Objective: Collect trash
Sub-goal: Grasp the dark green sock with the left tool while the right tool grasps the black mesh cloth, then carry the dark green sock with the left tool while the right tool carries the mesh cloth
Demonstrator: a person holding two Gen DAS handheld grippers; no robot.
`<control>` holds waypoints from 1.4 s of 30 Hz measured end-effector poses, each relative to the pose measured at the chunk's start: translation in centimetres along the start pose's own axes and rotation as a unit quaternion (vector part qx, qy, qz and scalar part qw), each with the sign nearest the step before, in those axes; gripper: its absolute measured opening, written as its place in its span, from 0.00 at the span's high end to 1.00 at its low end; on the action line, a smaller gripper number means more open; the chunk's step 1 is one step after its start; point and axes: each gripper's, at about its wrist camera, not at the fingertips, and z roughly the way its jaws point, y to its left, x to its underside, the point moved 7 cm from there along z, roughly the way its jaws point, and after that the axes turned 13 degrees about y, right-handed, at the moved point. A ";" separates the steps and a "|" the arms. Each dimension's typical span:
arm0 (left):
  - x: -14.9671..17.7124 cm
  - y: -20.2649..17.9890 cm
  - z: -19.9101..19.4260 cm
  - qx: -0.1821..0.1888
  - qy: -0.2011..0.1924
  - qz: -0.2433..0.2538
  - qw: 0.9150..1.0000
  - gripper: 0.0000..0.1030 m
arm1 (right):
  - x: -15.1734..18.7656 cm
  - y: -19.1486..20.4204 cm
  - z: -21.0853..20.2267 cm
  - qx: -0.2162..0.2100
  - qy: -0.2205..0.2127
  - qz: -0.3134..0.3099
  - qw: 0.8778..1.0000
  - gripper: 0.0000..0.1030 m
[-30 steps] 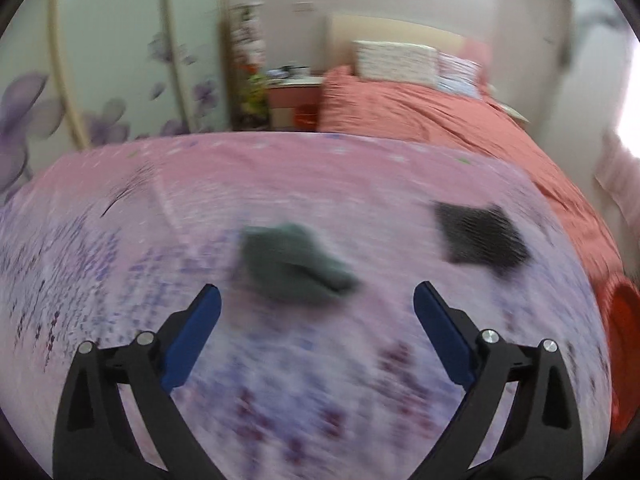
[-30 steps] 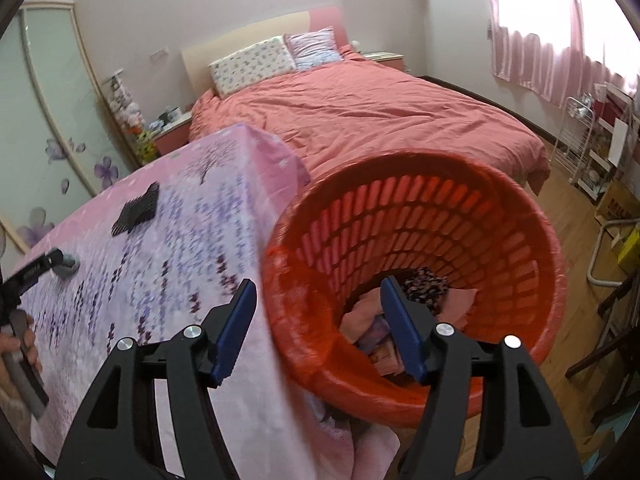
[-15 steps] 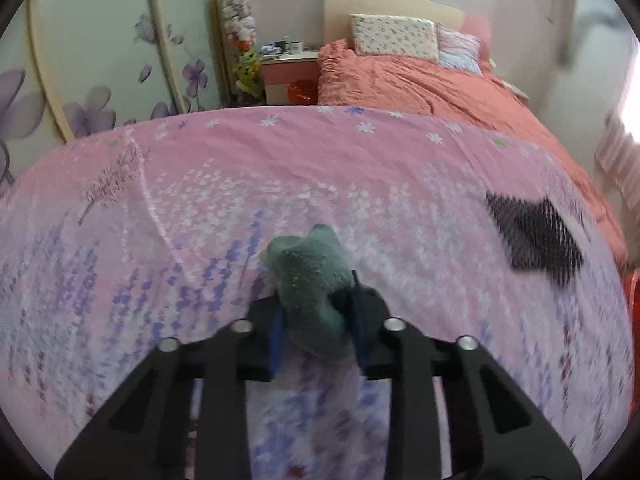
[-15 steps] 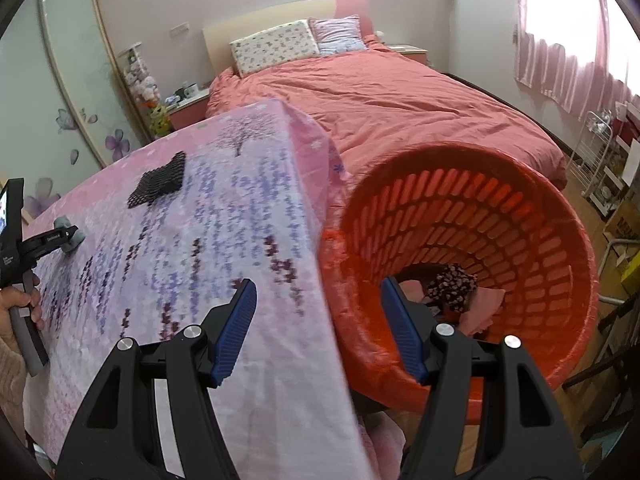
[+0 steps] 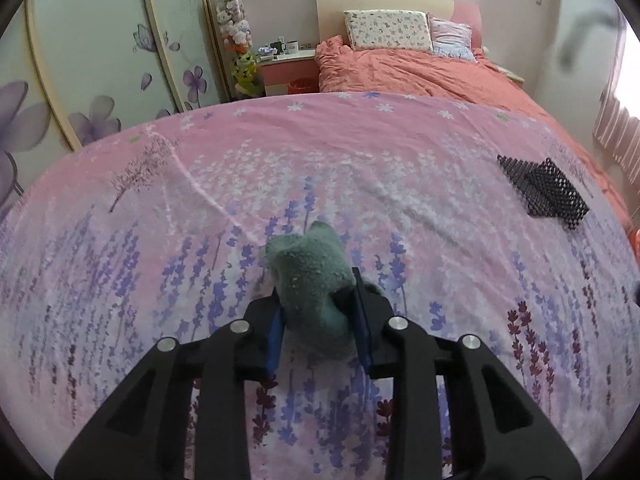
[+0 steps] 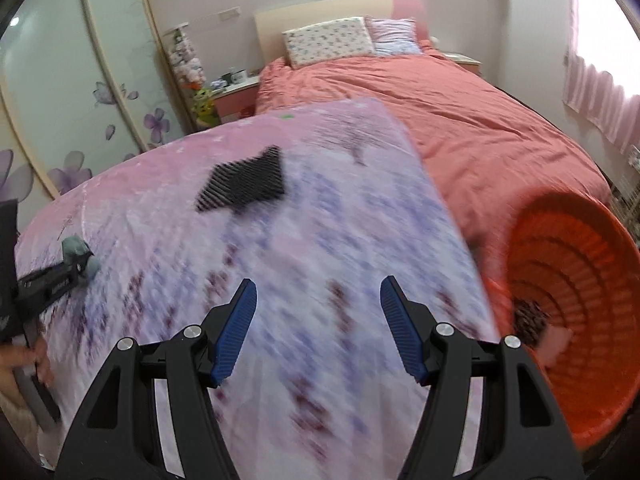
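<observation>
Landmark: the surface (image 5: 360, 168), draped in a pink cloth printed with purple lavender sprigs; every place below is told from it.
My left gripper (image 5: 318, 320): its blue-padded fingers (image 5: 275, 334) have just been closing and are pinched on the fuzzy grey-green wad of cloth (image 5: 310, 280), which bulges up between them. In the right wrist view the same wad (image 6: 78, 254) sits near the surface's left side, with my hand (image 6: 28, 360) on the handle at the left rim.
My right gripper (image 6: 318, 320): fingers (image 6: 236, 332) spread wide with nothing between them, held over the surface's near right part; that view is smeared by motion.
Black mesh piece (image 5: 546, 192): lies flat toward the surface's far right corner, well apart from the wad, with bare cloth between them (image 6: 244, 182).
Right edge: the cloth ends in a straight drop, and the round orange slatted plastic basket (image 6: 592, 360) stands just beside it, lower down, with some clothes at its bottom.
Far edge: beyond it the bed with a coral quilt (image 6: 460, 120) and a strip of open floor by the pale wardrobe doors with purple flowers (image 5: 100, 80).
Open room: the middle of the surface carries nothing.
</observation>
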 end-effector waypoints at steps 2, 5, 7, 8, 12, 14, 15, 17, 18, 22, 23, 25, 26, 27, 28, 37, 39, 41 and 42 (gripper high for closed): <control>0.1 0.3 0.0 0.008 0.001 -0.005 1.000 0.68 | -1.7 1.9 1.3 -0.003 0.002 -0.006 1.000 0.37; 0.2 0.5 0.0 0.020 0.003 -0.012 1.000 0.67 | -4.4 3.9 3.3 0.001 0.005 -0.005 1.000 0.28; 0.1 0.6 0.1 0.027 0.004 -0.017 0.999 0.66 | -5.8 4.6 4.3 0.009 0.005 0.001 1.000 0.13; 0.1 0.7 0.1 0.029 0.005 -0.019 0.999 0.66 | -6.6 4.9 5.0 0.015 0.006 0.004 1.000 0.13; 0.2 0.6 0.1 0.025 0.005 -0.017 1.000 0.66 | -8.1 5.5 7.6 0.031 0.034 0.008 0.999 0.10; 0.2 0.5 0.1 0.022 0.005 -0.016 1.000 0.66 | -8.4 5.7 8.9 0.046 0.055 0.008 0.997 0.09; 0.2 0.5 0.1 0.022 0.005 -0.016 1.000 0.66 | -8.4 5.7 9.1 0.055 0.057 0.006 0.997 0.09; 0.1 0.5 0.1 0.025 0.005 -0.017 1.000 0.66 | -8.4 6.0 9.2 0.074 0.053 -0.006 0.996 0.09; 0.1 0.4 0.1 0.025 0.005 -0.018 1.000 0.66 | -8.3 6.1 9.2 0.075 0.049 -0.007 0.996 0.11; 0.1 0.5 0.1 0.024 0.005 -0.017 1.000 0.66 | -8.0 6.2 8.5 0.067 0.039 -0.009 0.997 0.43; 0.1 0.4 0.1 0.024 0.005 -0.017 1.000 0.66 | -7.9 6.4 8.3 0.062 0.036 -0.011 0.997 0.48; 0.1 0.4 0.1 0.024 0.005 -0.017 1.000 0.66 | -7.7 6.9 8.1 0.053 0.034 -0.020 0.998 0.68; 0.1 0.4 0.1 0.024 0.005 -0.017 1.000 0.66 | -7.6 7.2 8.1 0.047 0.034 -0.025 0.998 0.73; 0.1 0.4 0.1 0.024 0.005 -0.017 1.000 0.66 | -7.7 7.4 8.1 0.041 0.034 -0.028 0.998 0.82; 0.1 0.4 0.1 0.024 0.005 -0.017 1.000 0.66 | -7.5 7.7 8.0 0.032 0.034 -0.032 0.998 0.90; 0.1 0.4 0.1 0.024 0.005 -0.018 1.000 0.66 | -3.6 5.0 5.1 0.016 0.041 0.000 0.999 0.92; 0.1 0.4 0.1 0.025 0.005 -0.018 1.000 0.66 | -1.8 4.1 4.0 0.025 0.038 -0.007 0.999 0.92; 0.1 0.4 0.1 0.026 0.005 -0.019 0.999 0.66 | 0.0 3.3 2.8 0.031 0.036 -0.013 0.999 0.92; 0.2 0.4 0.1 0.027 0.005 -0.019 0.999 0.66 | 0.7 3.0 2.4 0.033 0.036 -0.016 0.999 0.92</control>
